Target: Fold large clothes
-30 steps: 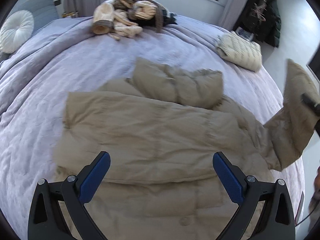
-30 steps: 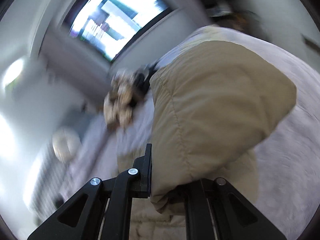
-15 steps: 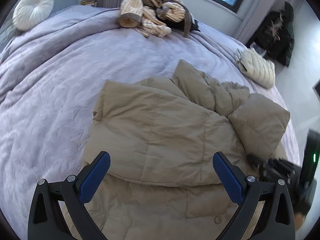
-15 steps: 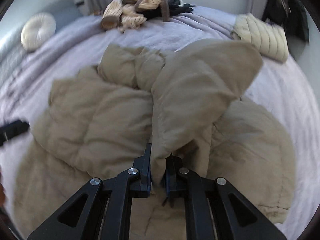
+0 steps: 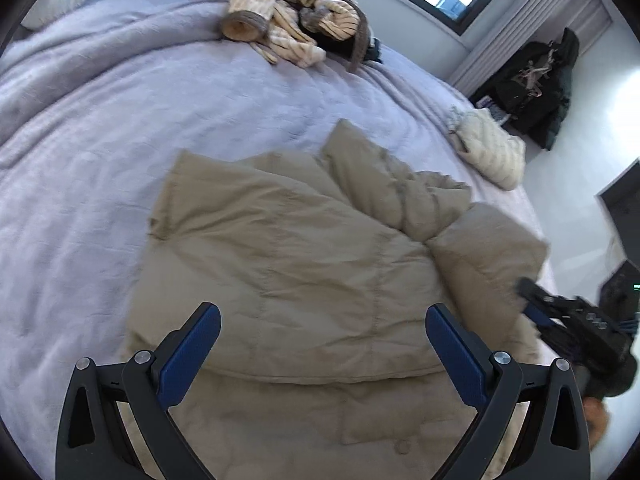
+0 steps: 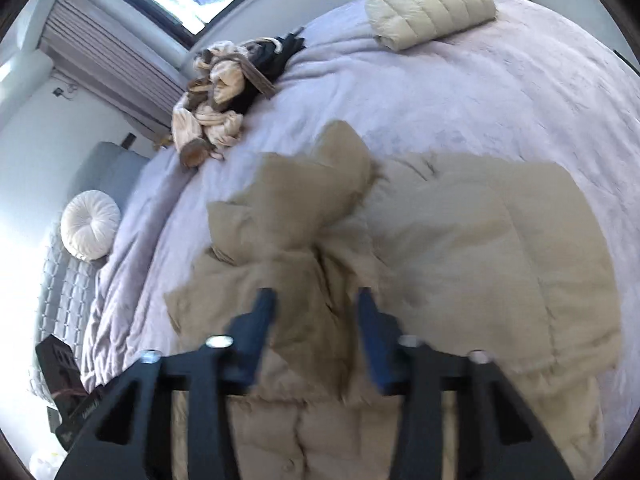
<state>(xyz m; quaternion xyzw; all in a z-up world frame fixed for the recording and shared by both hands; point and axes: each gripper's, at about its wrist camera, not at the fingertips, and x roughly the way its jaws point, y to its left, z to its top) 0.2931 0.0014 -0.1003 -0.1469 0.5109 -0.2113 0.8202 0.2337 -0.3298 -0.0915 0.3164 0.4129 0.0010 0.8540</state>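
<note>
A large tan puffer jacket lies on the lilac bed cover, both sleeves folded in over its body. My left gripper is open and empty, hovering over the jacket's near part. My right gripper is open and empty just above the folded right sleeve; it also shows at the right edge of the left wrist view. The jacket fills the middle of the right wrist view.
A heap of striped cream and dark clothes lies at the far side of the bed. A folded cream puffer sits near the right edge. A round white cushion lies by the headboard. Dark coats hang by the wall.
My right gripper laid the right sleeve across the jacket, then opened and let it go. The left gripper stayed open and shifted slightly over the jacket.
</note>
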